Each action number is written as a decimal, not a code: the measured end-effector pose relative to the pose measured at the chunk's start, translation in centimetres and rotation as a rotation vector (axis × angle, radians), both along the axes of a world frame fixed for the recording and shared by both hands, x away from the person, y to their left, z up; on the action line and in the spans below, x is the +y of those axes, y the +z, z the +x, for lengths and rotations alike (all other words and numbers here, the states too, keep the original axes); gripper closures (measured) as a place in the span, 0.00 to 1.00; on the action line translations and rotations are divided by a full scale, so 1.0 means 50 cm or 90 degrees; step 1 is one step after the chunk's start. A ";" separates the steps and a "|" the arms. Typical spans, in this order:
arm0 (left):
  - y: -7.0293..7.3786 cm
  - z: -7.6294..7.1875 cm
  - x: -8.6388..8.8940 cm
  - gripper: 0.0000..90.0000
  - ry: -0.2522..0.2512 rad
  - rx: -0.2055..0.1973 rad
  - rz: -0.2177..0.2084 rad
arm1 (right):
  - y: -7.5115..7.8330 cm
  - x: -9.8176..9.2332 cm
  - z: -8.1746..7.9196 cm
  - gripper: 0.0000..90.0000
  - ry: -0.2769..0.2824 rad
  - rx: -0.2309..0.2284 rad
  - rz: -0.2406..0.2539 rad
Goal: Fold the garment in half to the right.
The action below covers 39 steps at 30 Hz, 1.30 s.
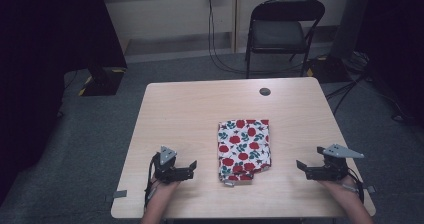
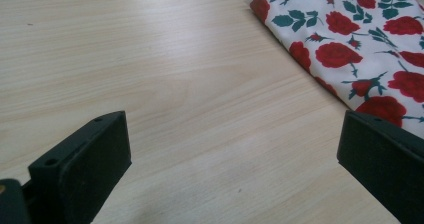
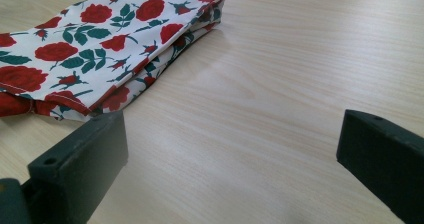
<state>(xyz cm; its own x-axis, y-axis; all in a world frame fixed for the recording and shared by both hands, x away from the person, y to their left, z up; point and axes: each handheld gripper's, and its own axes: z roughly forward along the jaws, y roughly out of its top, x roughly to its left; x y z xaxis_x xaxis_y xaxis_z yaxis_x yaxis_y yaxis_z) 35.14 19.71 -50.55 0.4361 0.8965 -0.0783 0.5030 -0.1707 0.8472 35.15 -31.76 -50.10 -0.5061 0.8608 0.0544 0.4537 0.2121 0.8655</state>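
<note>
Both grippers, left (image 1: 186, 170) and right (image 1: 306, 169), jaws wide, flank the folded rose-print cloth (image 1: 244, 146).

High view overhead, facing forward-down. Both gripper views low, close, flanking the cloth (image 1: 244, 149), shared by all.

White red-rose cloth (image 1: 244, 147), pale wood table (image 1: 190, 109)

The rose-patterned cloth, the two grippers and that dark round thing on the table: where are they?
rose-patterned cloth (image 1: 244, 148), high view, middle of the folded fabric.
left gripper (image 1: 193, 167), high view, between its open tips.
right gripper (image 1: 300, 167), high view, between its open tips.
dark round thing (image 1: 265, 91), high view, its centre.
</note>
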 end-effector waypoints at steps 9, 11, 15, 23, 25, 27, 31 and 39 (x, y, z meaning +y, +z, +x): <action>-0.004 -0.010 0.024 0.00 0.022 0.001 -0.002 | -0.001 -0.022 -0.022 0.00 -0.021 -0.009 -0.005; -0.006 -0.012 0.028 0.00 0.027 0.001 -0.007 | 0.000 -0.029 -0.028 0.00 -0.026 -0.012 -0.006; -0.007 -0.017 0.036 0.00 0.029 0.002 -0.006 | -0.001 -0.040 -0.037 0.00 -0.034 -0.011 -0.009; -0.010 -0.027 0.054 0.00 0.046 0.001 -0.003 | -0.004 -0.053 -0.051 0.00 -0.050 -0.011 -0.006; -0.010 -0.031 0.060 0.00 0.053 0.000 -0.005 | -0.005 -0.057 -0.056 0.00 -0.057 -0.011 -0.002; -0.011 -0.036 0.067 0.00 0.059 -0.001 -0.008 | -0.005 -0.065 -0.062 0.00 -0.071 -0.011 0.005; -0.014 -0.045 0.081 0.00 0.075 0.000 -0.012 | -0.007 -0.071 -0.069 0.00 -0.078 -0.011 0.002; -0.020 -0.066 0.108 0.00 0.097 -0.003 -0.022 | -0.015 -0.081 -0.089 0.00 -0.093 -0.015 0.008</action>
